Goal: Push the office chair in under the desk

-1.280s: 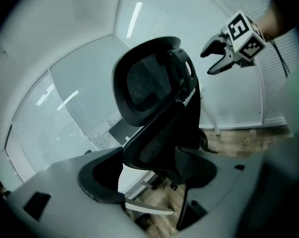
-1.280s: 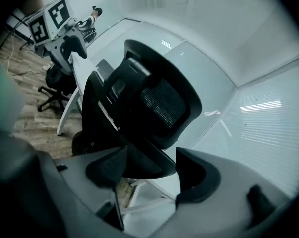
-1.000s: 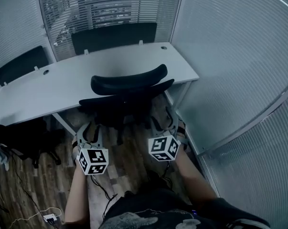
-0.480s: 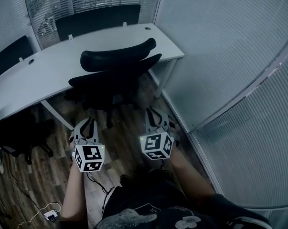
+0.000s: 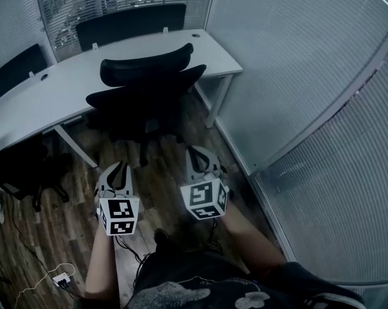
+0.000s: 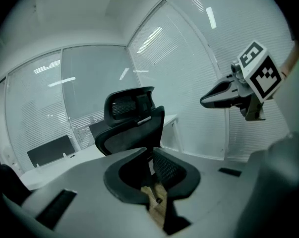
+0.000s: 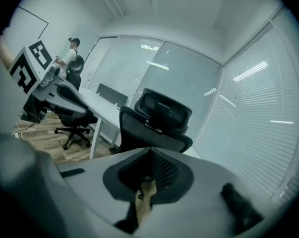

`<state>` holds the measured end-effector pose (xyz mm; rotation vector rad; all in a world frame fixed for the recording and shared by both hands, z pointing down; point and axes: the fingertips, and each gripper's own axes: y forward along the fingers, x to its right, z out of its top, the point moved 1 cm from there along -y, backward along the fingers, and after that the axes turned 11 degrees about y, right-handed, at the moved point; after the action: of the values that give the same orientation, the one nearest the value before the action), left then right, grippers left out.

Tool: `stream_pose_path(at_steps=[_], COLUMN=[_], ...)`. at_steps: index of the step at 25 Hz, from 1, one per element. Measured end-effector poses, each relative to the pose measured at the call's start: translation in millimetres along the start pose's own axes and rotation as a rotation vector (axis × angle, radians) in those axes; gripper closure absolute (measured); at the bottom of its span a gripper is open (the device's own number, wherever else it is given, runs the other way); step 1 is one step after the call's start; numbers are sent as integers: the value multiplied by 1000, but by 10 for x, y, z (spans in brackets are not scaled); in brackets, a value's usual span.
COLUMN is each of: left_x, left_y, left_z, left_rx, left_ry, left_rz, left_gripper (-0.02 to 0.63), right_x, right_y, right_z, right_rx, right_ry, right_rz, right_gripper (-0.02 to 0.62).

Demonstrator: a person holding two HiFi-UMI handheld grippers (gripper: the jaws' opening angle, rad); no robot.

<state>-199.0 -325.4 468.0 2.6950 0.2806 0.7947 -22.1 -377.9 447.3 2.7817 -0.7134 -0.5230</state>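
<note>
Change: left claw [image 5: 116, 169] and right claw [image 5: 201, 158] have drawn back from the office chair [image 5: 145, 95], both now closed, empty | Chair: against the table [image 5: 52, 98] edge, seat seemingly partly underneath | Task: push likely finished

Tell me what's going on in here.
A person holds a gripper in each hand, facing the back of a black office chair that stands at the edge of the white desk. The left gripper and right gripper are both shut, empty, and short of the chair.
</note>
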Motion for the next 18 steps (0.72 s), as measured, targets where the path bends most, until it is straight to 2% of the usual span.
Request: stream_pose_path(at_steps=[6,12,18], left_x=[405,700,1075], left_y=[-386,-885,-1289], left_z=[186,353,371], left_rx=[9,19,23], left_ry=[-24,-56,-111], left_rz=[10,57,73], left_gripper=[558,558,558], right_x=[39,55,59], right_y=[-515,-1057,-1555], right_z=[-61,-183,-409], right_rx=[34,39,39], right_ry=[-18,-33,-11], right_rz=[28,47,69], right_gripper=[573,574,574])
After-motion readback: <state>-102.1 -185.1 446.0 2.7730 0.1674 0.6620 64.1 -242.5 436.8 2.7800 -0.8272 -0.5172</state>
